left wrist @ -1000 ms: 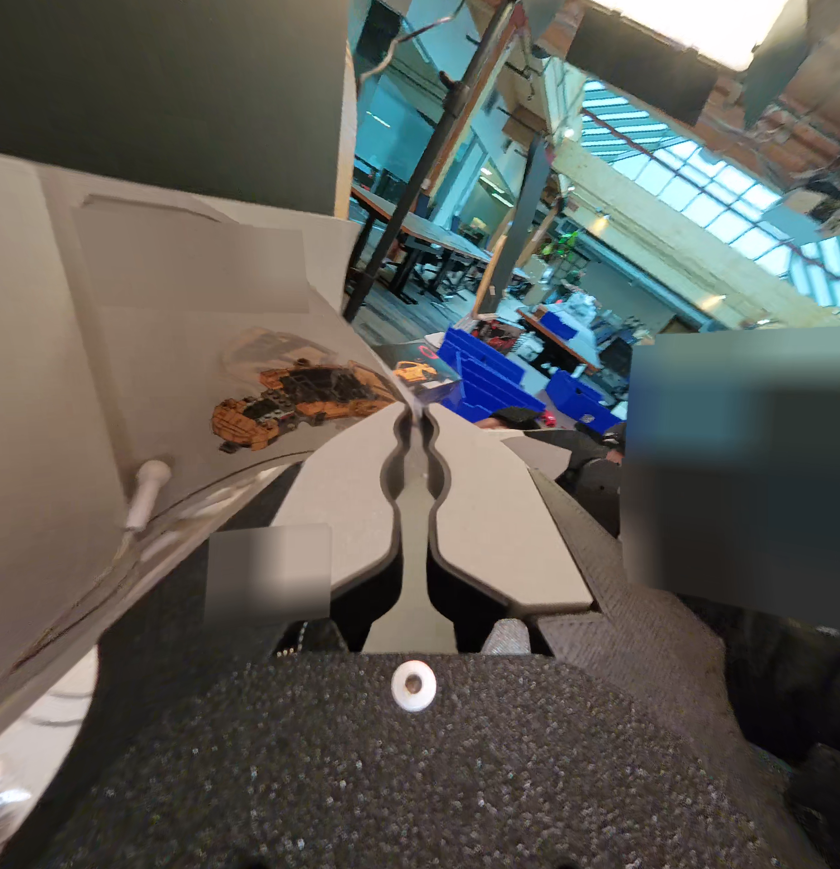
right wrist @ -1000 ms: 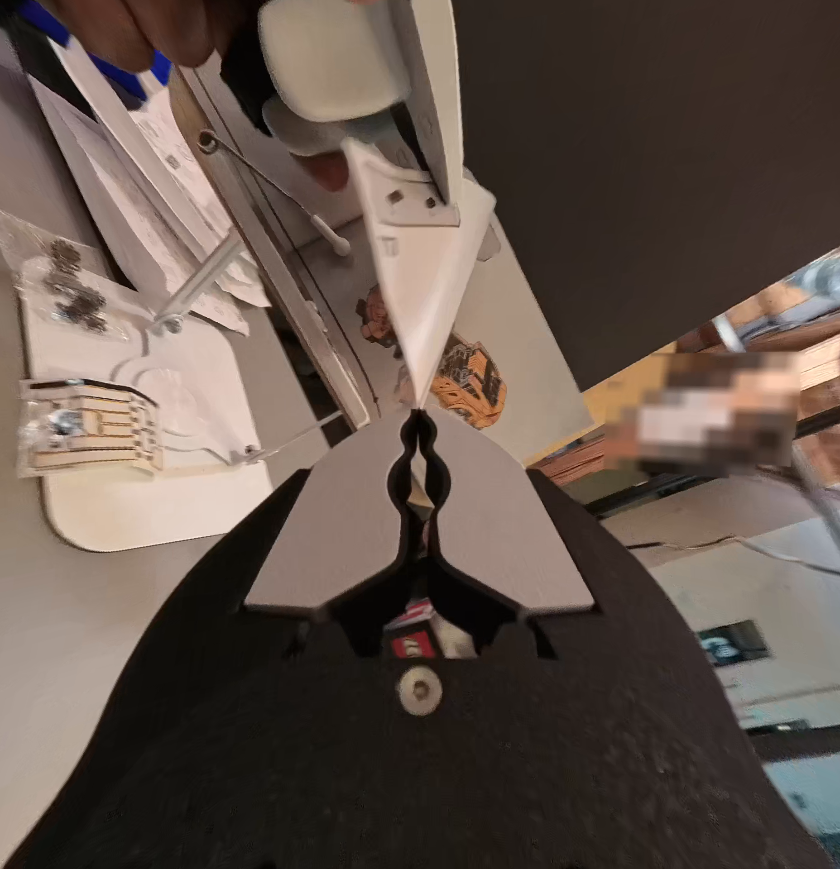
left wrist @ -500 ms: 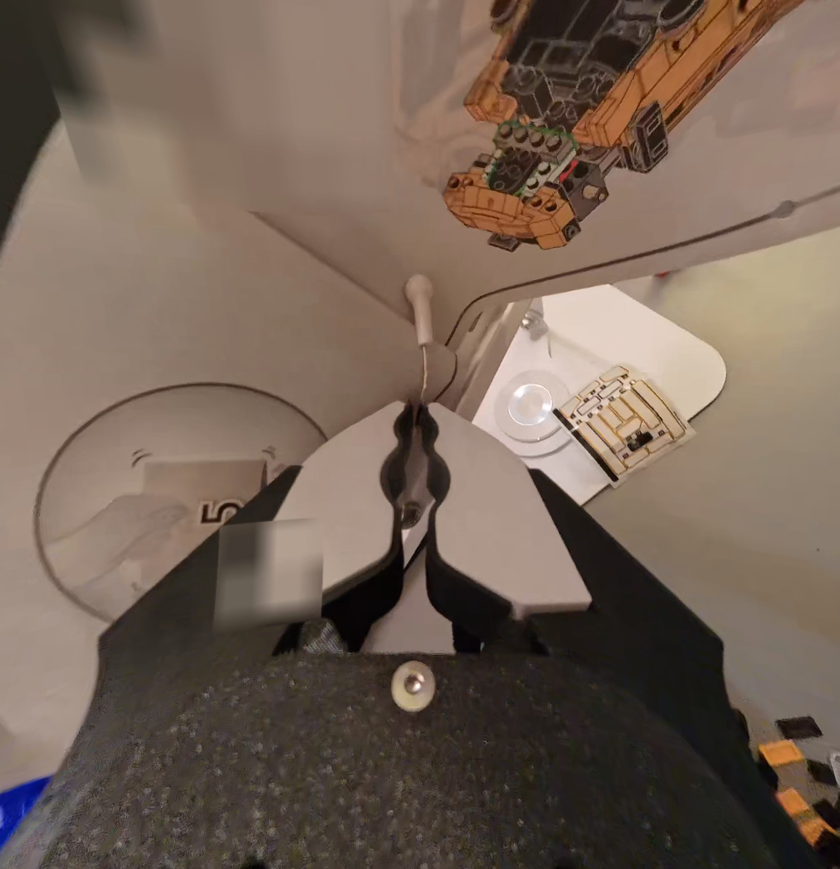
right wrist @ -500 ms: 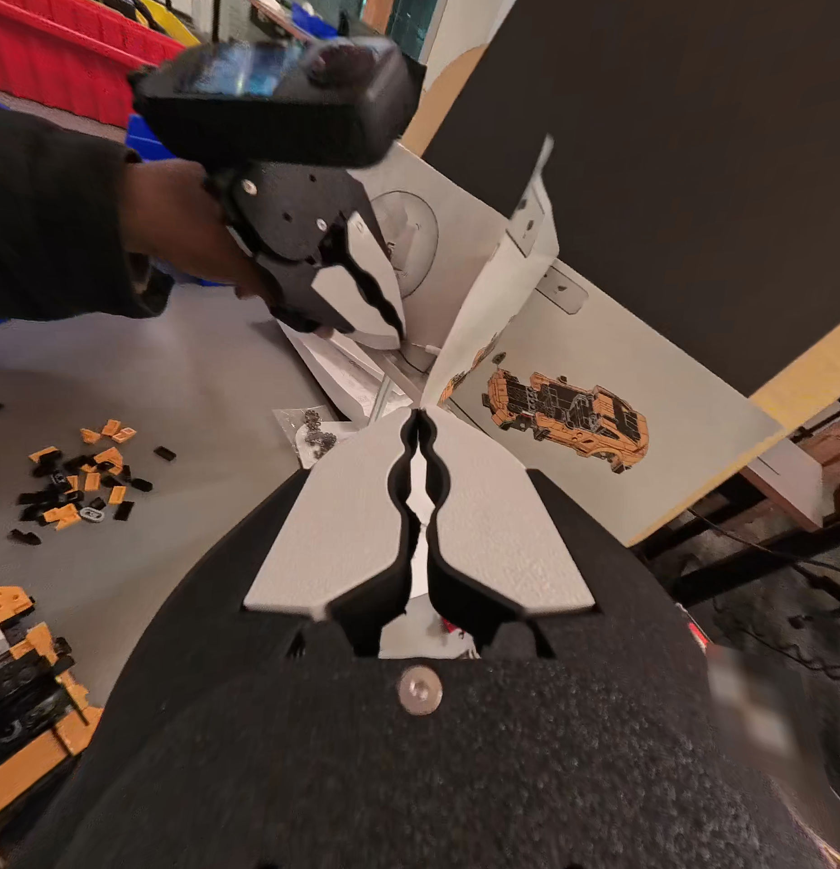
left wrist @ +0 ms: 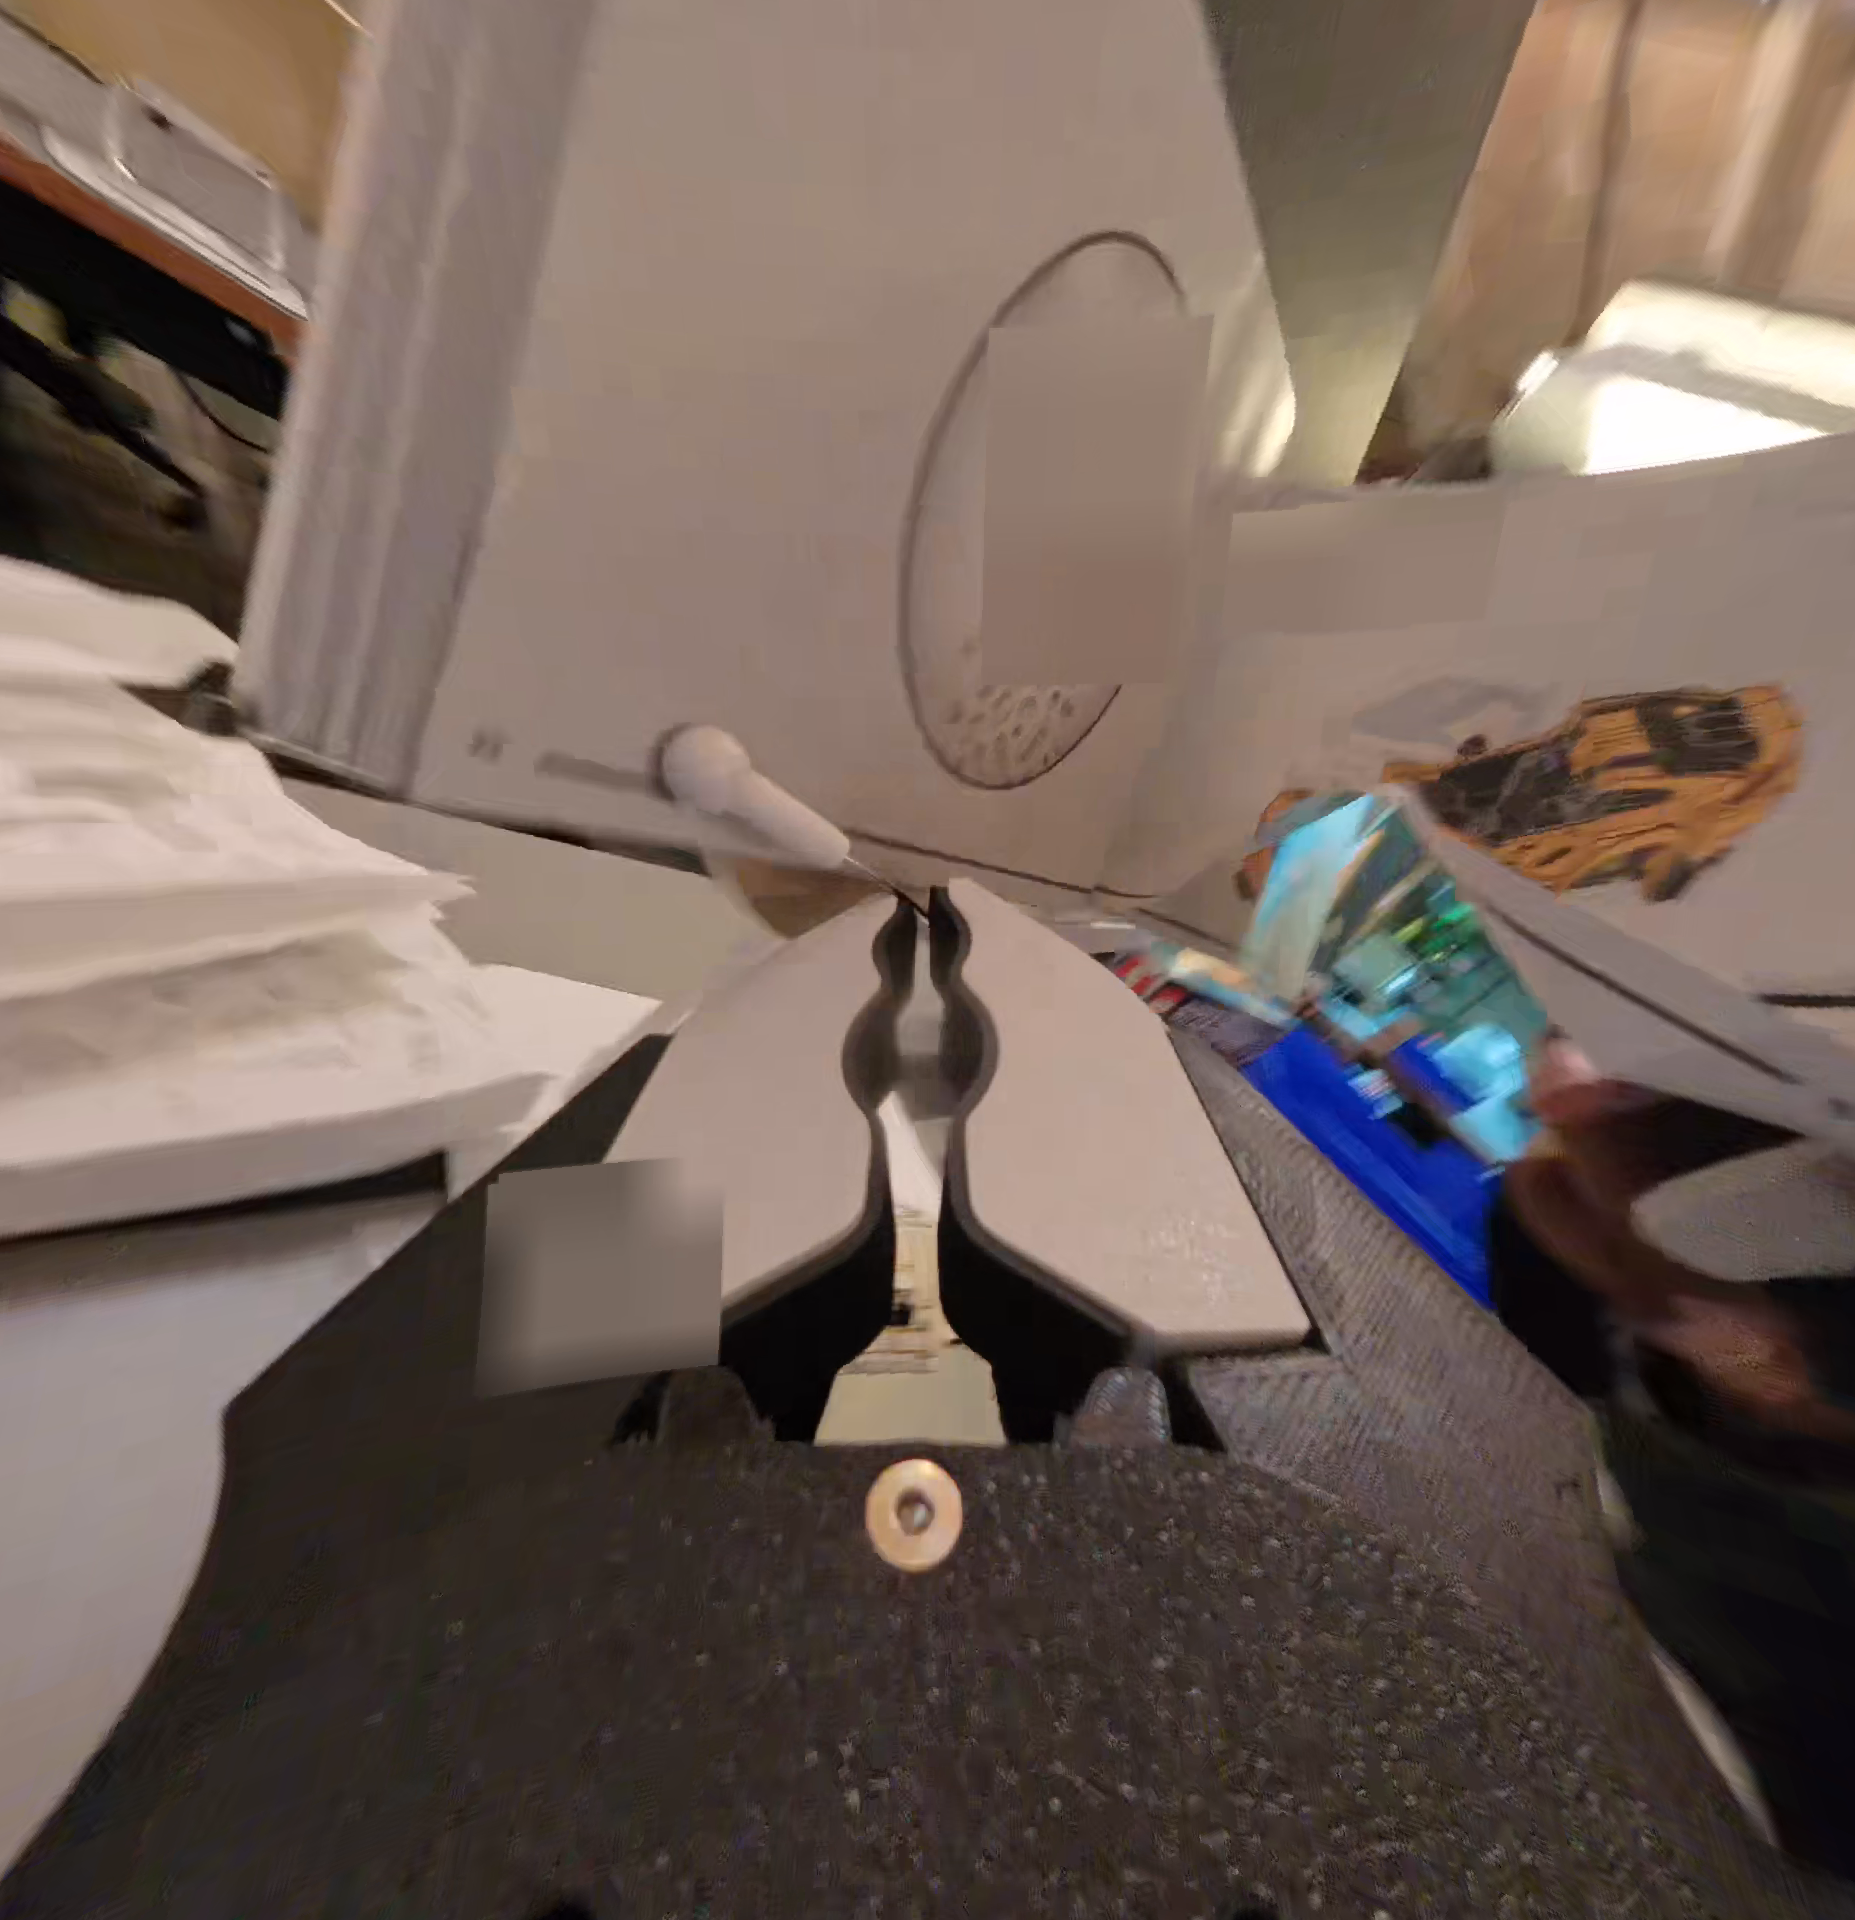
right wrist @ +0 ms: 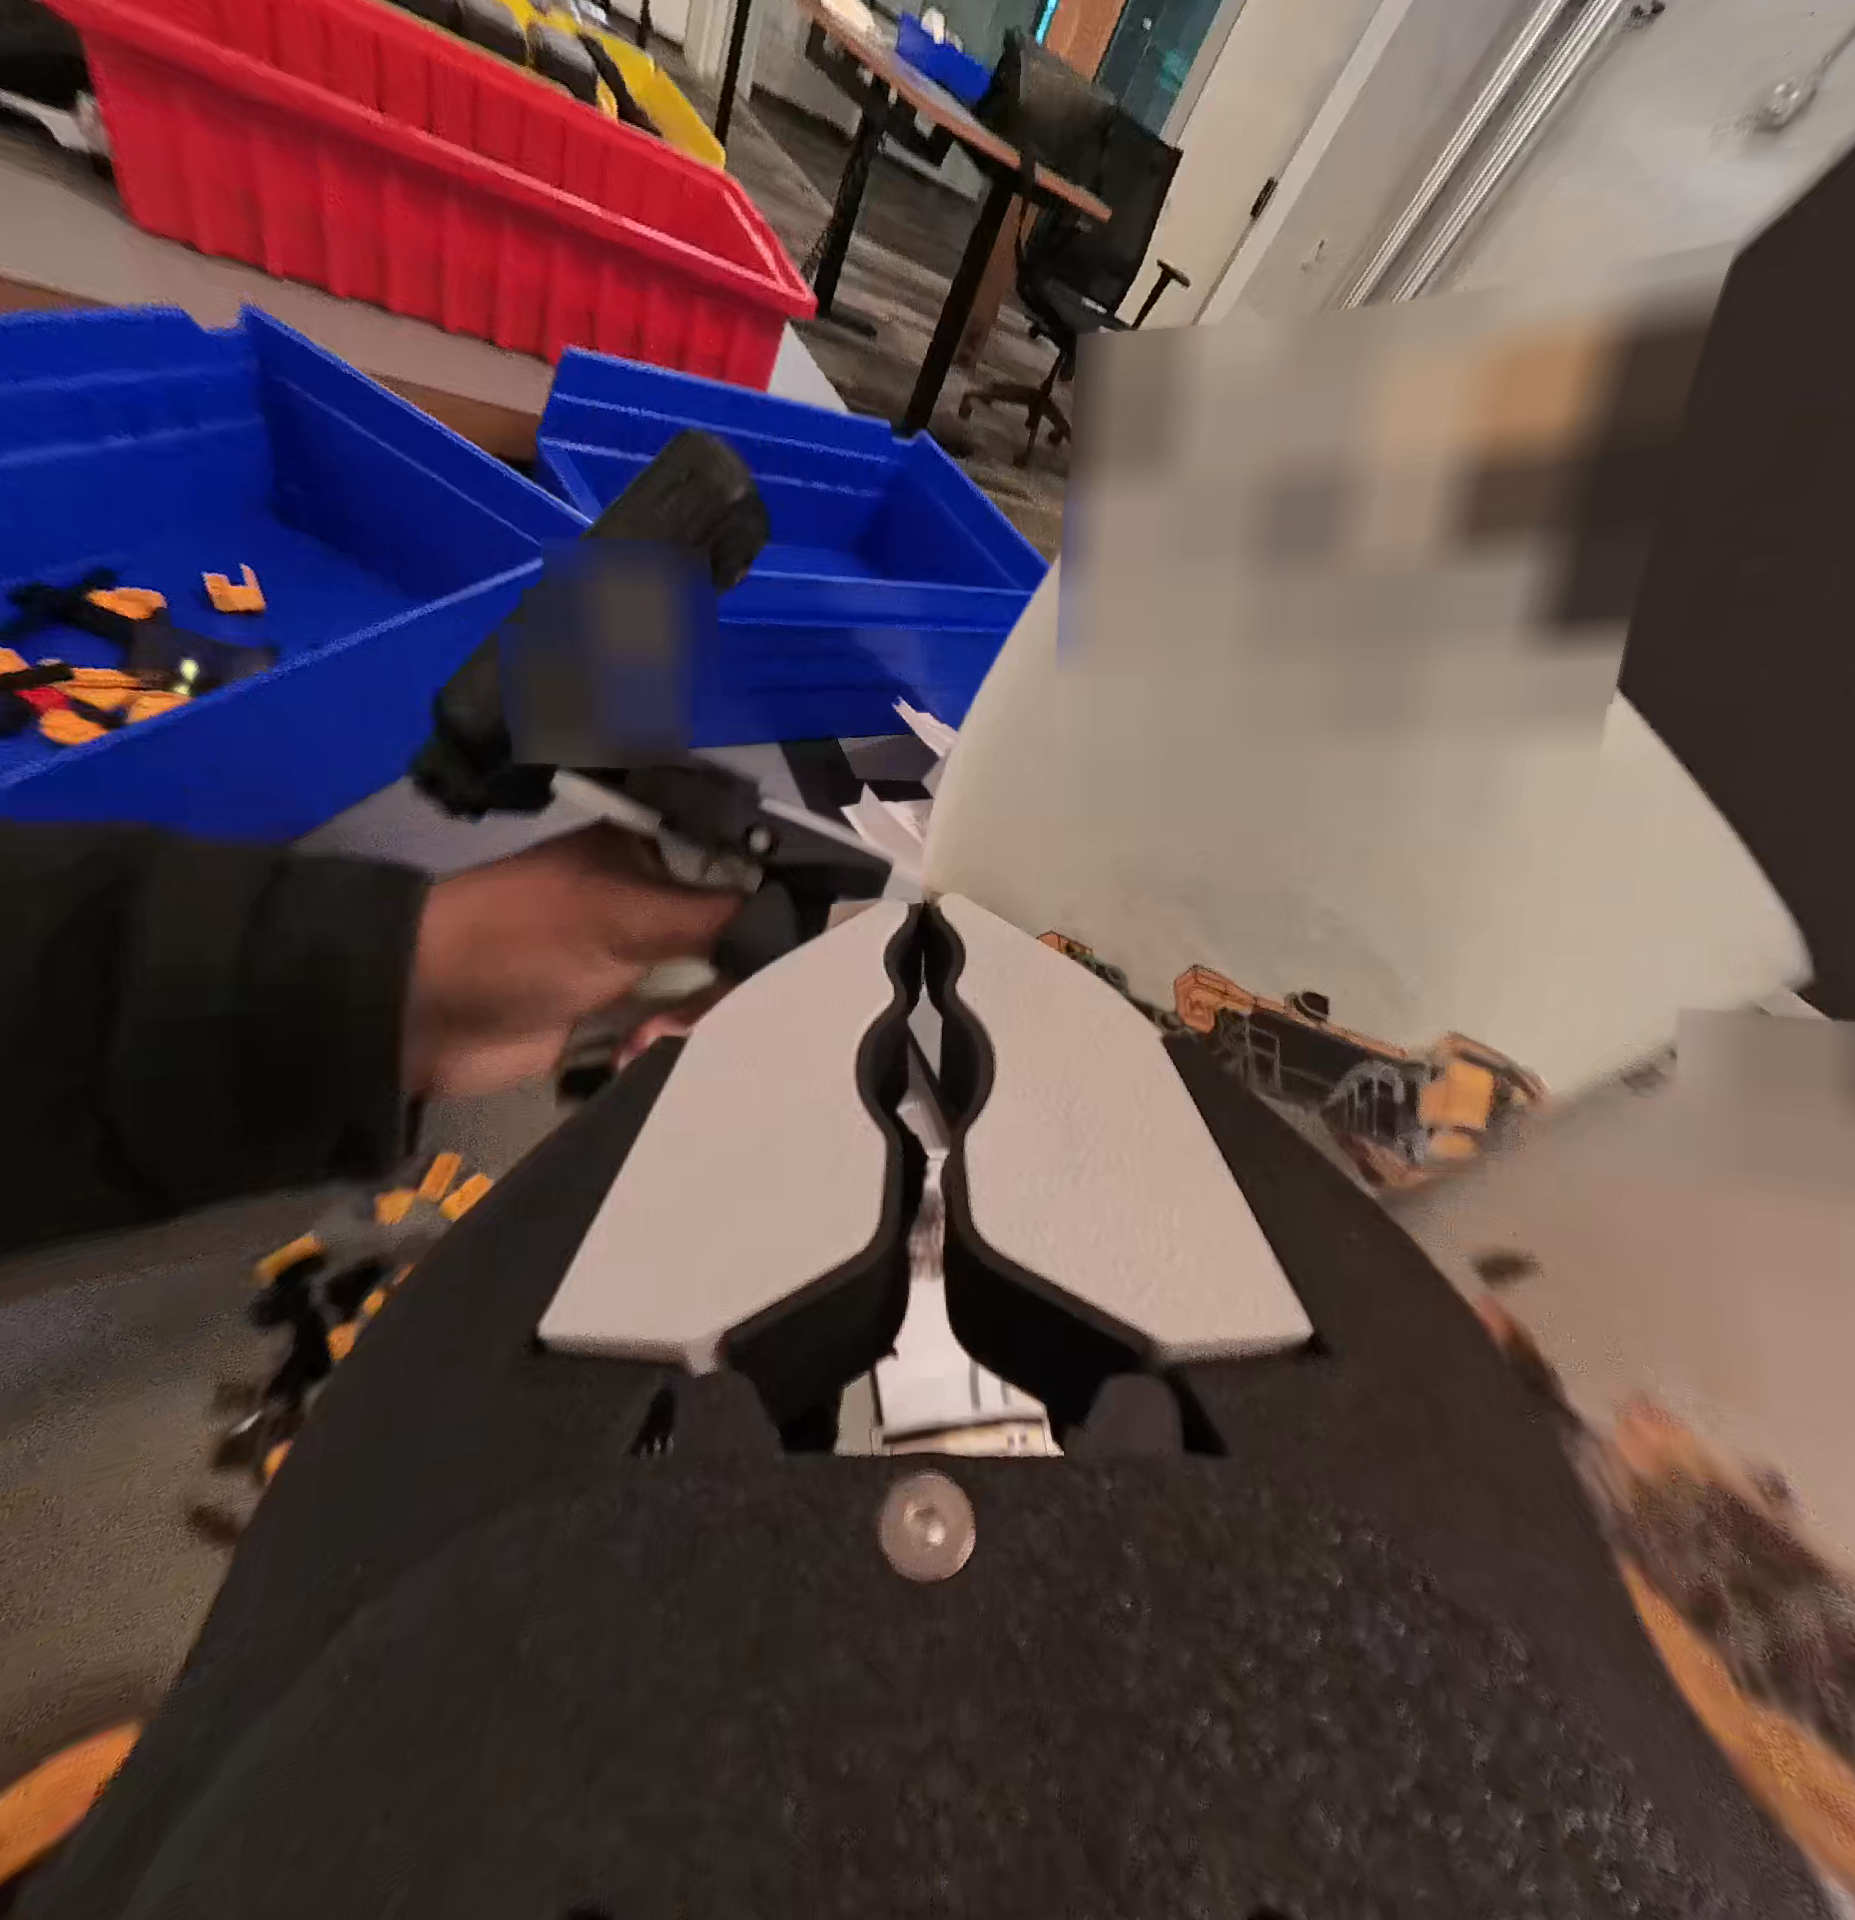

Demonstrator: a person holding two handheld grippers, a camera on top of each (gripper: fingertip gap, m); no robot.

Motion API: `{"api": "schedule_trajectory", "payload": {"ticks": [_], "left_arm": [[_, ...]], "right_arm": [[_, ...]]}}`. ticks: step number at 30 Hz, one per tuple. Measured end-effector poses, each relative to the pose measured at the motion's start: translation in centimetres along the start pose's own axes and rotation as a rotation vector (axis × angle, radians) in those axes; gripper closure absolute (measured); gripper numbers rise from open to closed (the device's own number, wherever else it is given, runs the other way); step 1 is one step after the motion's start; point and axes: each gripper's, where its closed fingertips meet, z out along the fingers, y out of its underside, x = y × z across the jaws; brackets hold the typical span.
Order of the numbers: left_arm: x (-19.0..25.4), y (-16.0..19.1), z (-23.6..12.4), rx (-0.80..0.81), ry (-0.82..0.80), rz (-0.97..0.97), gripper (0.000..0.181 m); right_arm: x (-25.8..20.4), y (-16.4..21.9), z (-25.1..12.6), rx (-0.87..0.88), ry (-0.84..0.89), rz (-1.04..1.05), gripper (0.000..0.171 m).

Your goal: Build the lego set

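The instruction booklet (left wrist: 757,436) stands open on its holder, with a page showing an orange and black car (left wrist: 1588,790). My left gripper (left wrist: 923,904) is shut on the thin holder wire with a white tip (left wrist: 705,774) at the foot of the page. My right gripper (right wrist: 923,912) is shut on the lower edge of a booklet page (right wrist: 1266,810), which rises up and to the right from the tips. The car picture (right wrist: 1338,1060) lies just right of it. A hand holds the left gripper (right wrist: 694,821) close by on the left in the right wrist view.
Two blue bins (right wrist: 310,488) (right wrist: 861,540) stand behind, the left one with orange and black pieces (right wrist: 92,675). A red bin (right wrist: 435,208) is farther back. Loose orange and black pieces (right wrist: 362,1236) lie on the grey table. A stack of white pages (left wrist: 196,935) lies left. Some 12 centimetres of space lies between my two pairs of fingers.
Both grippers have swung round with the booklet. The right gripper has carried its page lower and nearer the left gripper. Both stay shut.
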Motion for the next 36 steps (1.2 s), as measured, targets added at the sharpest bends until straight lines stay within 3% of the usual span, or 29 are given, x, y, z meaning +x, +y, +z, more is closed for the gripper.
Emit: {"api": "schedule_trajectory", "payload": {"ticks": [5, 8, 11, 13, 15, 17, 21, 24, 30, 31, 34, 36], "left_arm": [[-0.5, 0.4, 0.0, 0.086, 0.082, -0.168, 0.179], [-0.7, 0.6, 0.0, 0.093, 0.107, -0.213, 0.178], [-0.7, 0.6, 0.0, 0.093, 0.116, -0.216, 0.178], [-0.7, 0.6, 0.0, 0.091, 0.122, -0.23, 0.178], [-0.8, 0.6, 0.0, 0.094, 0.12, -0.237, 0.179], [-0.8, 0.7, 0.0, 0.105, 0.117, -0.246, 0.178], [-0.9, 0.8, 0.0, 0.152, 0.116, -0.298, 0.179], [-0.9, 1.2, -0.1, 0.18, 0.136, -0.371, 0.179], [-0.8, 1.7, -0.4, 0.292, 0.168, -0.502, 0.179], [-0.8, 1.8, -0.4, 0.311, 0.162, -0.513, 0.179], [-0.8, 2.0, -0.4, 0.35, 0.162, -0.555, 0.179], [-0.8, 2.1, -0.4, 0.37, 0.166, -0.574, 0.179]], "right_arm": [[0.2, 0.9, 8.8, -0.097, 0.062, -0.157, 0.168], [-0.7, 1.5, 10.8, -0.095, -0.025, -0.272, 0.147], [-1.5, -1.4, 6.9, 0.104, -0.133, -0.233, 0.142], [0.7, -2.8, 2.8, 0.217, -0.083, -0.154, 0.146], [5.2, -1.7, -0.6, 0.206, 0.076, -0.126, 0.155], [9.0, 1.5, -2.3, 0.08, 0.184, -0.148, 0.168], [11.5, 6.5, 0.1, -0.243, 0.317, -0.271, 0.171], [12.6, 8.5, 1.5, -0.379, 0.457, -0.188, 0.168], [12.5, 8.5, 1.5, -0.278, 0.473, 0.013, 0.167], [12.3, 8.3, 1.5, -0.25, 0.441, 0.067, 0.164], [11.2, 7.8, 1.8, -0.185, 0.32, 0.2, 0.133], [11.5, 8.1, 2.1, -0.21, 0.373, 0.152, 0.134]]}}
